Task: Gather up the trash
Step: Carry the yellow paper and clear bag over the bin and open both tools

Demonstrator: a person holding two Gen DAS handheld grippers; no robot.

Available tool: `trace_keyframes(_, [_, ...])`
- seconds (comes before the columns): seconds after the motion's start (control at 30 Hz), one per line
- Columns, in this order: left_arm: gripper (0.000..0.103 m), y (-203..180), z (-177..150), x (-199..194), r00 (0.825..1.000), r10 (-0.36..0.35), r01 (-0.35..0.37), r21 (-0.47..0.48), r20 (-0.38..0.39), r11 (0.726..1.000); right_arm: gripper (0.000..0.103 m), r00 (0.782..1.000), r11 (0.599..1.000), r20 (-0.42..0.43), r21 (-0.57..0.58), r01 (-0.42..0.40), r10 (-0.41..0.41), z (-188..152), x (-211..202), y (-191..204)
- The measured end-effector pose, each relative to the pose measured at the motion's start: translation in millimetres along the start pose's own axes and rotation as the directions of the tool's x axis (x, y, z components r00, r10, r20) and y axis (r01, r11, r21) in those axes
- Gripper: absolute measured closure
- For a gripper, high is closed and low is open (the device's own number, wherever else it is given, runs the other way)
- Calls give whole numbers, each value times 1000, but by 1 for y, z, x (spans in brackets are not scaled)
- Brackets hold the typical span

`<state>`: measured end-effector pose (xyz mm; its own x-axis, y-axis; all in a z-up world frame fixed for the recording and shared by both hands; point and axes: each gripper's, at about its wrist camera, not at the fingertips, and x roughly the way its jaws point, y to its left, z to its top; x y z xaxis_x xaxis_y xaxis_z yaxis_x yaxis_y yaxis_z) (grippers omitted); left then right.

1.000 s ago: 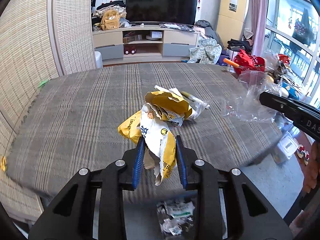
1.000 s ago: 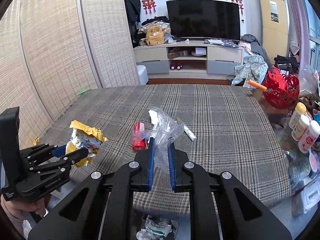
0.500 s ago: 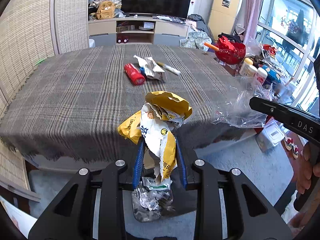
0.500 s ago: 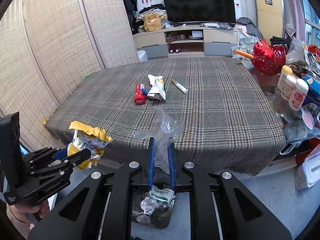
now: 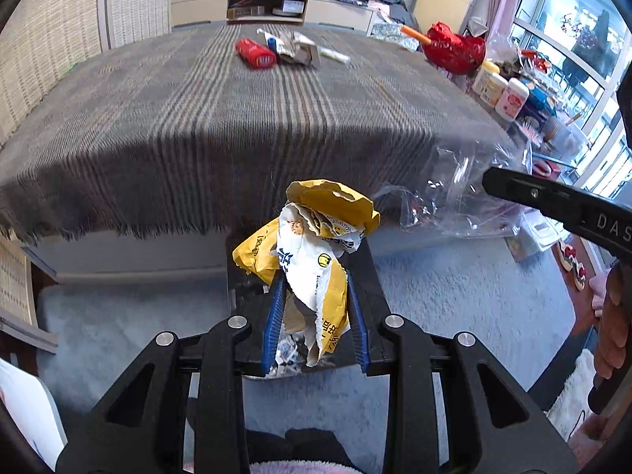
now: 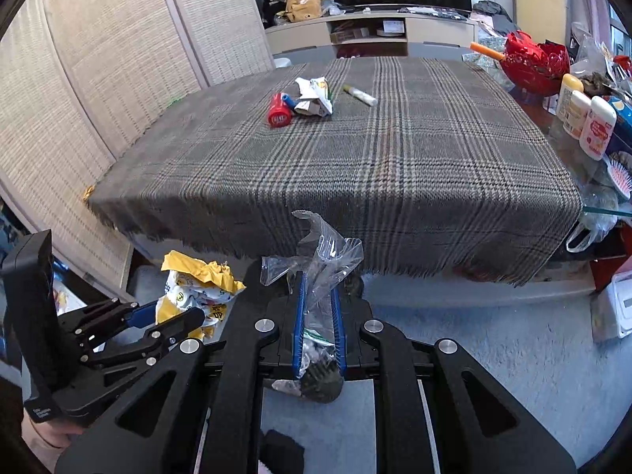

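1. Yellow-and-white crumpled snack wrapper [image 5: 316, 264] clamped between the blue pads of the left gripper [image 5: 315, 316], jaws narrowed onto it, most of the wrapper bunched above the fingertips.
2. Clear crinkled plastic bag [image 6: 320, 272] pinched in the right gripper [image 6: 319, 316], jaws almost fully closed on the thin film, loose end flared above the pads.
3. Both grippers pointed steeply downward, off the near edge of the table, above a pale blue carpet [image 6: 493, 355].
4. Seen directly below each gripper: a dark bin [image 5: 300, 355] with scraps of paper and plastic inside, partly hidden by the held items.
5. Left gripper [image 6: 173, 320] also visible at lower left of the right wrist view, wrapper [image 6: 197, 284] in its jaws, a hand gripping its handle at the bottom edge.
6. Right gripper's black finger [image 5: 553, 201] visible at right of the left wrist view, clear bag [image 5: 454, 201] trailing from it, a hand [image 5: 610, 324] on its handle.
7. Left on the plaid tablecloth [image 6: 375, 166], toward the far side: a red can [image 6: 279, 112] on its side, a crumpled white wrapper [image 6: 314, 96] just beside it, and a small white tube [image 6: 359, 94] a little apart to the right.
8. Beyond the table's right edge: a red basket [image 6: 535, 63] and several white bottles [image 6: 592, 126].
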<state>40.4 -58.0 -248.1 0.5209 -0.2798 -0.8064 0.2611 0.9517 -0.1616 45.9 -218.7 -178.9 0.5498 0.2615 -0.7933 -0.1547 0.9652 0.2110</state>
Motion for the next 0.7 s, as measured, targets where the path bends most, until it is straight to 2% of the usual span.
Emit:
trace_keyframes(0.33, [74,7,-24,30,997,14,-16,-20,-74,1000,89,997,1000,-78,14,1,0,-14,34,1])
trace_keyframes(0.7, [74,20,-38,63,988,-1,-6,-46,-157,999,89,983,998,-179,52,-41,49,-23,78,-1])
